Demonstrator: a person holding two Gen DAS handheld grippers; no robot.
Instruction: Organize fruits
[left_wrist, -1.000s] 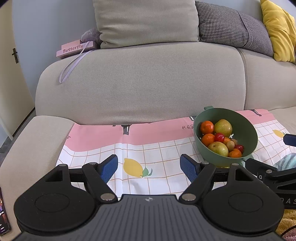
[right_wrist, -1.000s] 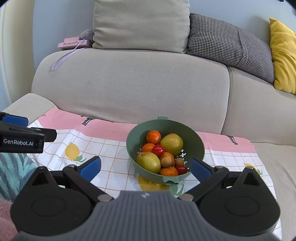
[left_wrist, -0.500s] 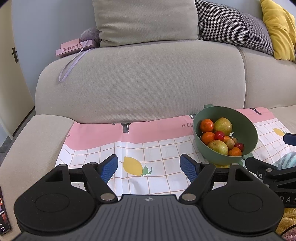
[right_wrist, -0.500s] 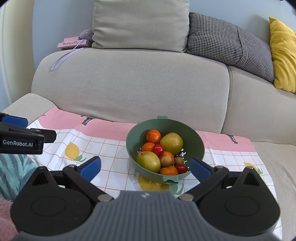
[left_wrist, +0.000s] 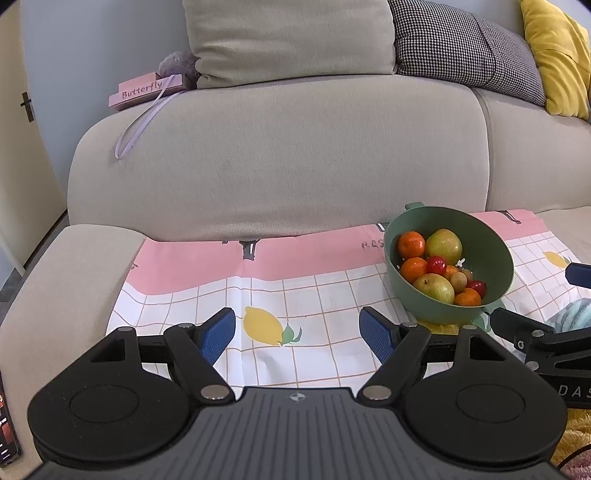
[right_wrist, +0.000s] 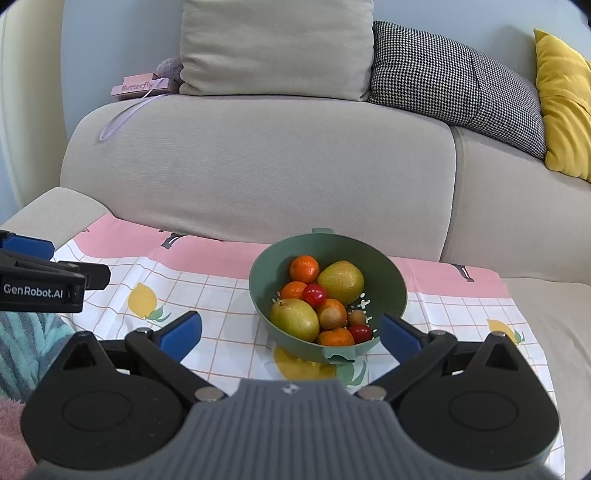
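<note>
Both my left gripper (left_wrist: 297, 334) and right gripper (right_wrist: 290, 330) gape, empty. The smooth green bowl (right_wrist: 391, 280) of round fruits (right_wrist: 317, 299) sits beyond my right fingertips, seemingly untouched; flat checked cloth (left_wrist: 314, 291) lies bare to its left.

Left gripper (left_wrist: 297, 334): black linkage arms, silver pivot pins, two round black discs either side of a ribbed grey housing with a small cross mark; blue textured pads (left_wrist: 375, 334) on the fingertips. Right gripper (right_wrist: 290, 334): same build — black arms, silver pins, ribbed grey centre, blue pads (right_wrist: 181, 334). White lettering "GenRobot.AI" along one black side, letters "DAS" on the other — partly cut off.
</note>
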